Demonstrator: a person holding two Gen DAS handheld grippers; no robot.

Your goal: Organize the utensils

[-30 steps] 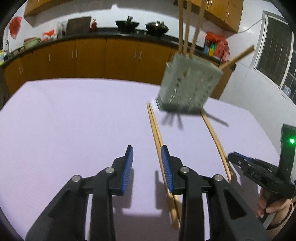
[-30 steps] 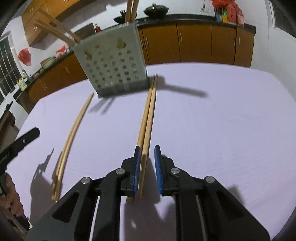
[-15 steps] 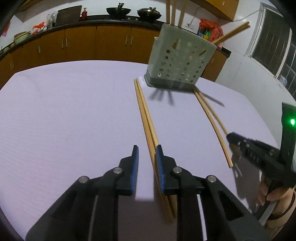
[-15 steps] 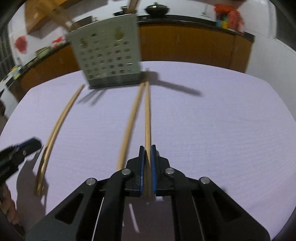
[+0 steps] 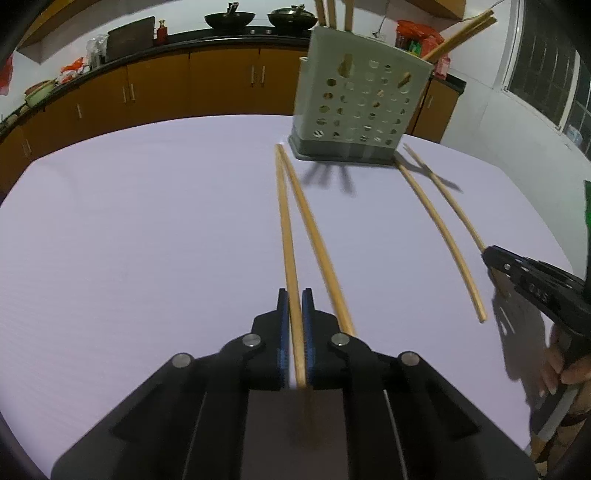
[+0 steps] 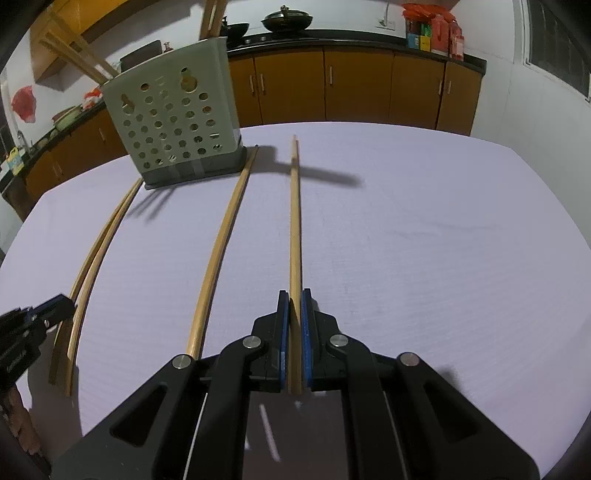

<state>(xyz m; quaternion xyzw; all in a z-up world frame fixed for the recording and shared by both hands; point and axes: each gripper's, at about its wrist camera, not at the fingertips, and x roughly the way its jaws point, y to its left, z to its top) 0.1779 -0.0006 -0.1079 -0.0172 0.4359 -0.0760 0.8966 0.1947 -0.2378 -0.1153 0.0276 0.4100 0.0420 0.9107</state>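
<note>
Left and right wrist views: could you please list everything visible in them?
Utensil holder: one, grey-green, perforated, at the far side of the table.
Chopsticks in holder: several, tan, sticking out of the top.
Loose chopsticks: four, tan, in two pairs in front of the holder; one of each pair is gripped.
Table: one, lilac, under everything.
Cabinets: orange-brown, along the wall.
Woks: two, black, on the counter.
Packages: red, at the end of the counter.
Left gripper: black, blue fingers, shut on a chopstick.
Right gripper: the same, shut on a chopstick.
Right hand: on its gripper's handle.
</note>
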